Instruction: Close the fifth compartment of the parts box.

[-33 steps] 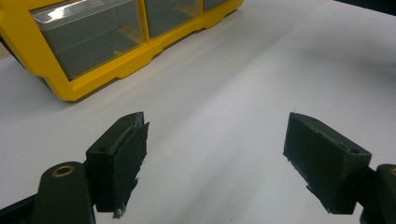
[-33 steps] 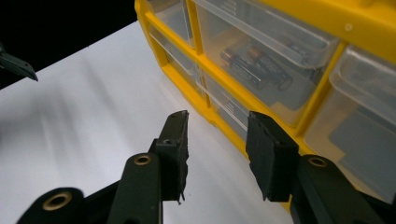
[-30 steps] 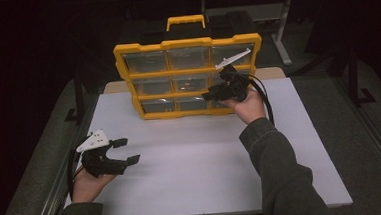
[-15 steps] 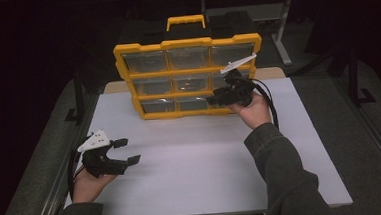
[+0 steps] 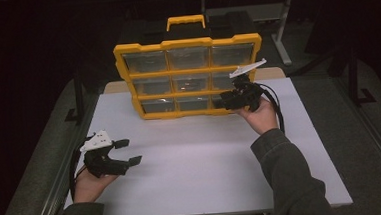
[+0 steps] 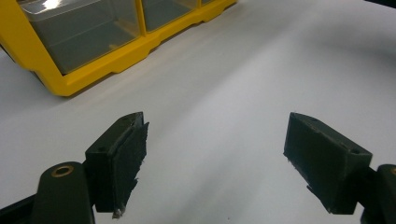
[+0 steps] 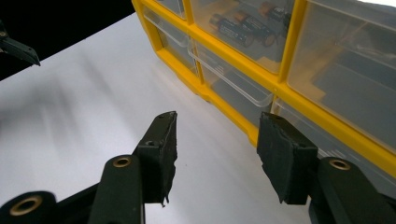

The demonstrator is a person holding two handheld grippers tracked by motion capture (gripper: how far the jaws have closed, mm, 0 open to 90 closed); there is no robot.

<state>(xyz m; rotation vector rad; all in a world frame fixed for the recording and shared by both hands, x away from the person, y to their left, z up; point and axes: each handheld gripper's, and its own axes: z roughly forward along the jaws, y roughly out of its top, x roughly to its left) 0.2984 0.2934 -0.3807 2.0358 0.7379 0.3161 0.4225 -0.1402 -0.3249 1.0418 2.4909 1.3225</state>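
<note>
1. Drawer cabinet (image 5: 189,77): the yellow case stands upright at the far edge of the tabletop (image 5: 197,162), clear drawers facing you.
2. Your right claw (image 7: 215,144) sits at the bottom row's right end, just beside a drawer front; its jaws have just been opening and hold nothing, likely lining up a pull.
3. Your left claw (image 6: 215,154) waits spread wide and empty, well apart.
4. The tabletop is plain white; the room is dark.

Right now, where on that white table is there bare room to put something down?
The widest bare patch of the white table lies between the yellow drawer cabinet and the near edge, bordered by the left gripper. It is crowded at the cabinet's lower right drawers, where the right gripper sits with open jaws.
</note>
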